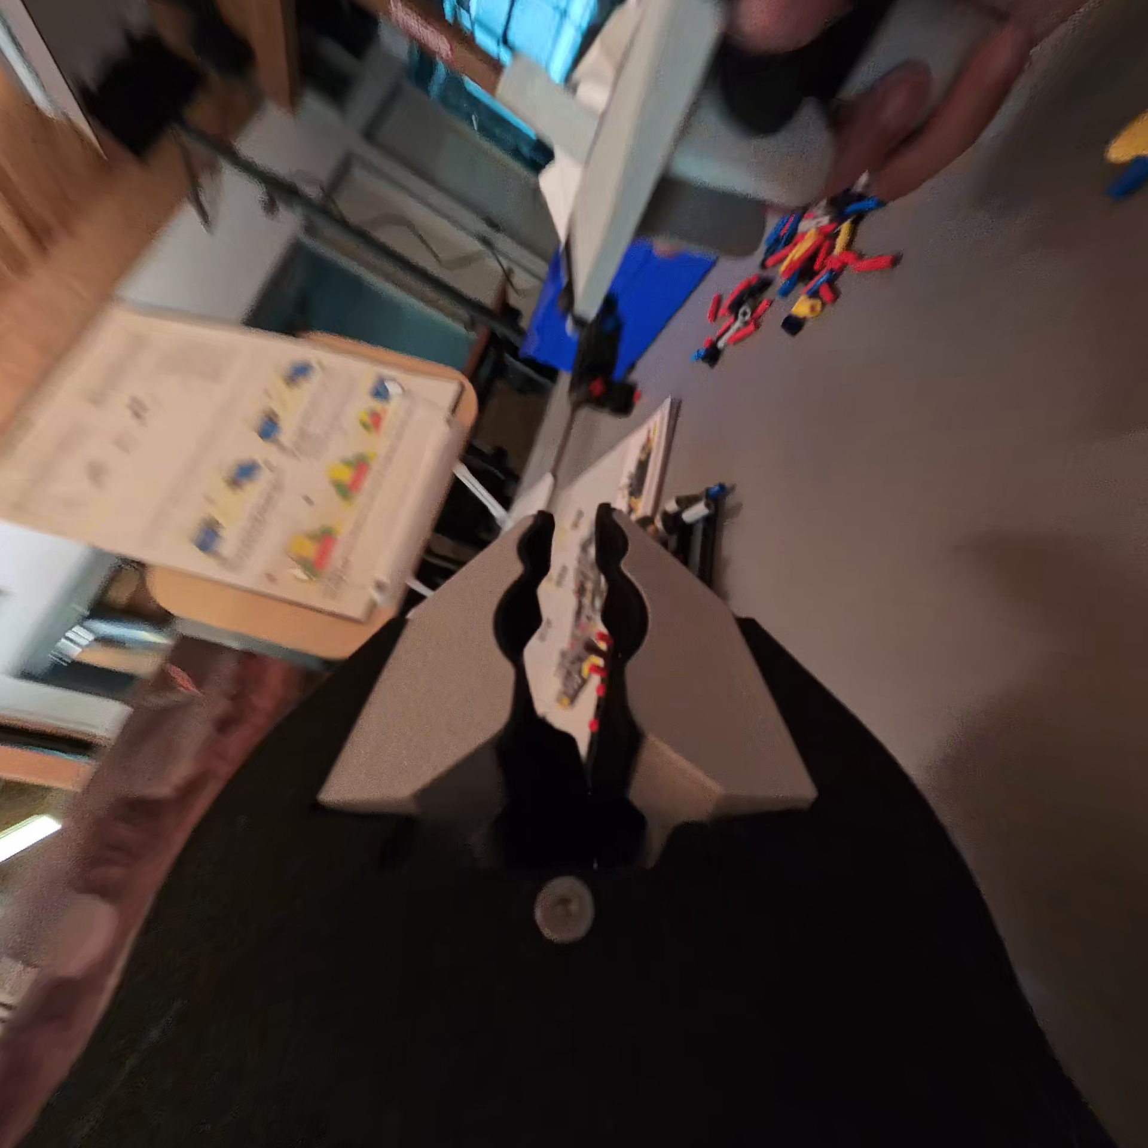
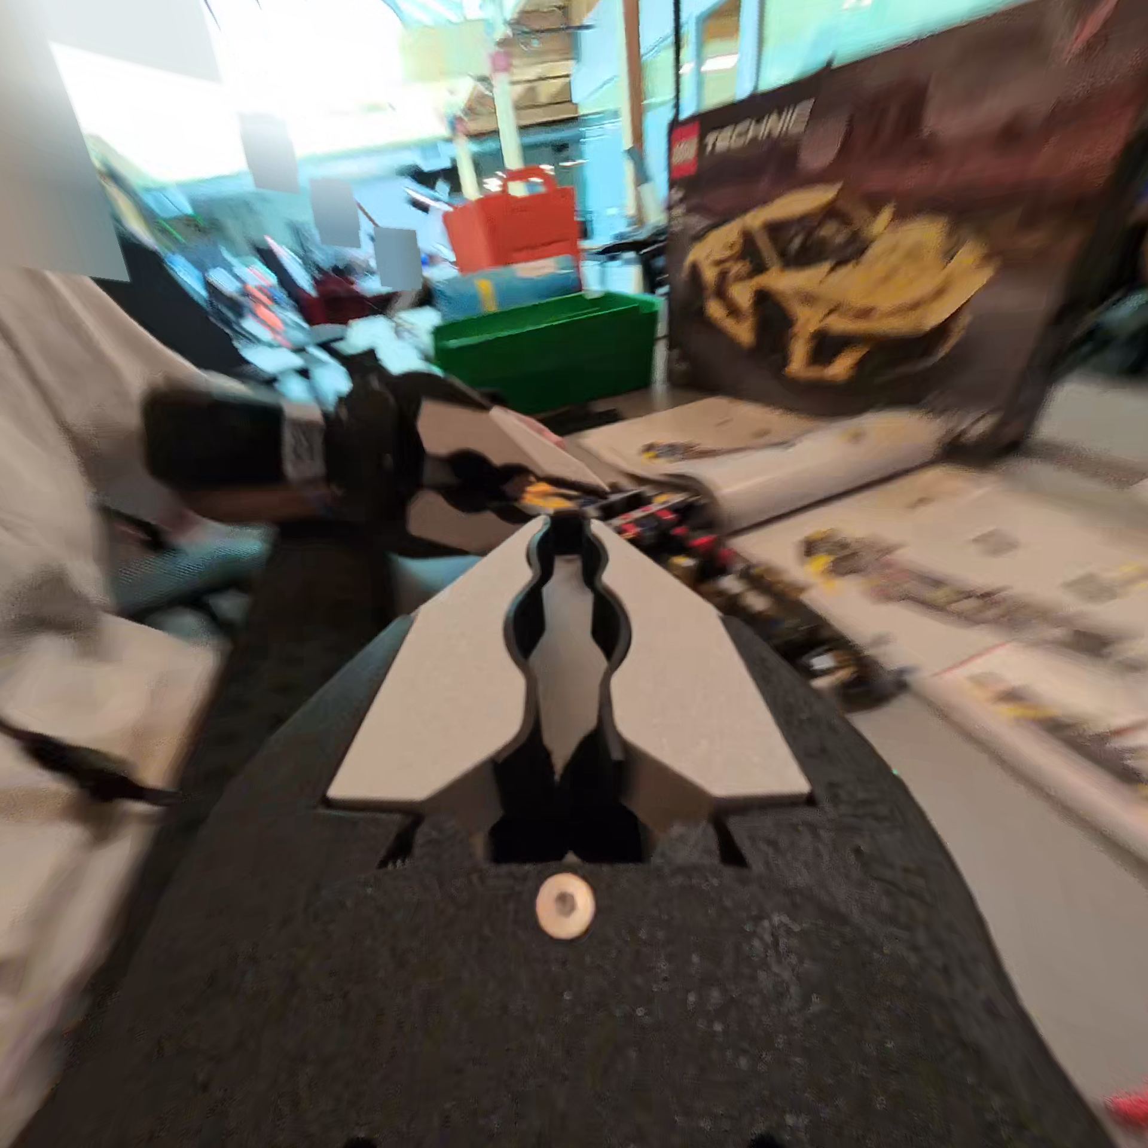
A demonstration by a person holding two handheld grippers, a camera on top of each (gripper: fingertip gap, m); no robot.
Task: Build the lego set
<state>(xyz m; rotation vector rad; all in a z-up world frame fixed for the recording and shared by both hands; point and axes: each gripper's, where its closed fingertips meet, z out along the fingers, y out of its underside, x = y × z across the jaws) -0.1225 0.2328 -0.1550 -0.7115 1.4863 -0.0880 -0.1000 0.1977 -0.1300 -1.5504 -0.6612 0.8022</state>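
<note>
A long black Lego assembly (image 2: 776, 615) with red and yellow parts lies on the grey table beside an open instruction booklet (image 2: 932, 590). My right gripper (image 2: 568, 528) points at its near end, jaws almost closed, with a small black piece (image 2: 566, 540) between the tips. My left gripper (image 1: 574, 522) has a narrow gap with only the booklet (image 1: 652, 453) showing through. The assembly (image 1: 696, 528) sits just right of its fingers. The left gripper (image 2: 596, 497) also shows in the right wrist view, reaching in from the left over the assembly's far end. Both views are blurred.
A pile of loose red, blue and yellow pieces (image 1: 801, 261) lies farther along the table, with a hand (image 1: 901, 124) over it. The set's box (image 2: 870, 267) stands behind the booklet. A green bin (image 2: 546, 354) and a red bag (image 2: 515, 217) stand behind. The gap from one gripper's tips to the other's is roughly 6 cm.
</note>
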